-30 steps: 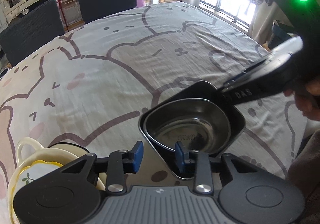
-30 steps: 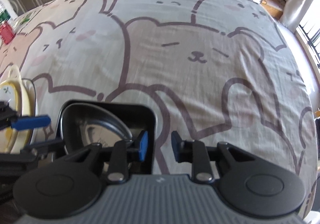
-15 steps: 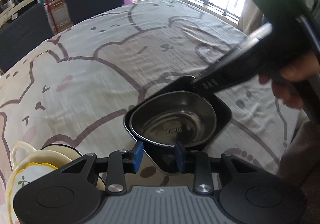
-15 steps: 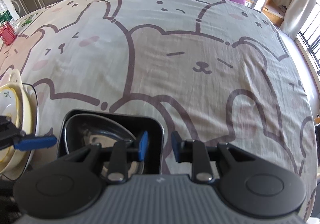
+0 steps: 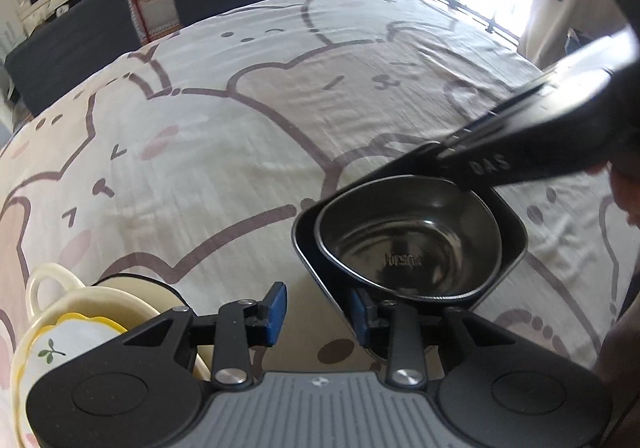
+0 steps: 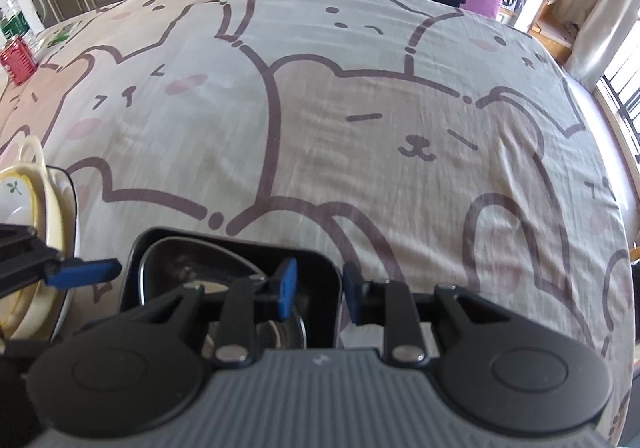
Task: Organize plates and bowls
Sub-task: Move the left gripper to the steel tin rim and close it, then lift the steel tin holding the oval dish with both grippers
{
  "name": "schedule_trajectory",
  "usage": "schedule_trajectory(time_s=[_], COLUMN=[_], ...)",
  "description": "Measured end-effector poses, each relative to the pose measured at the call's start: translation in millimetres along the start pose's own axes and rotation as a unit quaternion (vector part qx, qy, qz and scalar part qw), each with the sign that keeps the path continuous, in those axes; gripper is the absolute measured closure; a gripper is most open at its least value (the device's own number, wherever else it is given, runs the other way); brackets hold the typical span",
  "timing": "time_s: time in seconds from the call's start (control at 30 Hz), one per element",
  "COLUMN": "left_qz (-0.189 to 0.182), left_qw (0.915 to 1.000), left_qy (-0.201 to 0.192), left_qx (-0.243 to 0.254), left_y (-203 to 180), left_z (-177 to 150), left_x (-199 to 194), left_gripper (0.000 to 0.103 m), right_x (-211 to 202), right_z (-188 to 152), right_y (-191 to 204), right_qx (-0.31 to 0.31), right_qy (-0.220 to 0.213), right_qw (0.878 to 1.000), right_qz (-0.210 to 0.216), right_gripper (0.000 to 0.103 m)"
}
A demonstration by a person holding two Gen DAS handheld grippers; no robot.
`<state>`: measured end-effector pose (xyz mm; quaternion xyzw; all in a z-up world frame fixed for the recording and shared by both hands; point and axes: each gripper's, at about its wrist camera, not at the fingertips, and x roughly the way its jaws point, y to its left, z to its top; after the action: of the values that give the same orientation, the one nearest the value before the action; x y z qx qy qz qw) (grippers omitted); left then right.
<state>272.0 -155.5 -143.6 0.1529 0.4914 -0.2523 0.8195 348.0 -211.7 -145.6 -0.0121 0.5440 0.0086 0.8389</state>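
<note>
Steel bowl: rounded-triangular, glossy; nested in the square black plate, near table edge.
Cream stack: glazed, handled bowl over plates, set at left.
Progress: two stacks formed; merging judged left.
Left gripper: part-open, nothing held.
Right gripper: part-open, straddling plate rim; contact not discernible.
Cloth: wrinkled bear print.

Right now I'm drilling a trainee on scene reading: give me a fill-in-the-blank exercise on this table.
1. The steel bowl sits inside a ___ dish.
2. In the left wrist view, the cream bowls stand to the dish's ___.
3. The left gripper holds ___.
Missing words: black; left; nothing.
</note>
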Motion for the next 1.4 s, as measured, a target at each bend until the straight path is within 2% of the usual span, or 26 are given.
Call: schedule_trajectory(time_s=[0.3, 0.6, 0.73, 0.8, 0.9, 1.03, 1.13, 1.2, 1.4], left_qz=[-0.008, -0.009, -0.016, -0.020, -0.028, -0.033, -0.048, -0.054, -0.081], left_qw=[0.9987, 0.9979, 0.9979, 0.9976, 0.9966, 0.9965, 0.9952, 0.9946, 0.9844], left_qy=[-0.013, -0.020, -0.023, -0.030, -0.039, -0.035, -0.025, -0.018, -0.014], left_qx=[-0.049, -0.061, -0.058, -0.059, -0.067, -0.069, -0.081, -0.087, -0.156], left_y=[11, 13, 16, 17, 22, 22, 19, 17, 23], left_z=[1, 2, -1, -1, -1, -3, -4, -6, -15], left_x=[-2, -4, -9, -15, -21, -15, -9, -6, 0], left_gripper=[0.068, 0.068, 0.068, 0.068, 0.068, 0.071, 0.080, 0.082, 0.085], right_x=[-4, -11, -13, -10, -5, -4, -5, -5, -6], right_z=[-11, -29, -33, -35, -36, -37, -35, -35, -35], right_y=[-9, -14, -18, -18, -18, -22, -25, -26, -32], right_qx=[0.001, -0.007, 0.008, 0.008, 0.001, 0.010, 0.018, 0.019, 0.046], right_qy=[0.018, 0.019, 0.021, 0.029, 0.041, 0.041, 0.043, 0.041, 0.040], right_qw=[1.000, 1.000, 1.000, 0.999, 0.999, 0.999, 0.999, 0.998, 0.997], right_qz=[0.001, -0.008, 0.006, 0.014, 0.019, 0.022, 0.028, 0.034, 0.045], right_gripper=[0.072, 0.072, 0.072, 0.077, 0.077, 0.077, 0.077, 0.077, 0.077])
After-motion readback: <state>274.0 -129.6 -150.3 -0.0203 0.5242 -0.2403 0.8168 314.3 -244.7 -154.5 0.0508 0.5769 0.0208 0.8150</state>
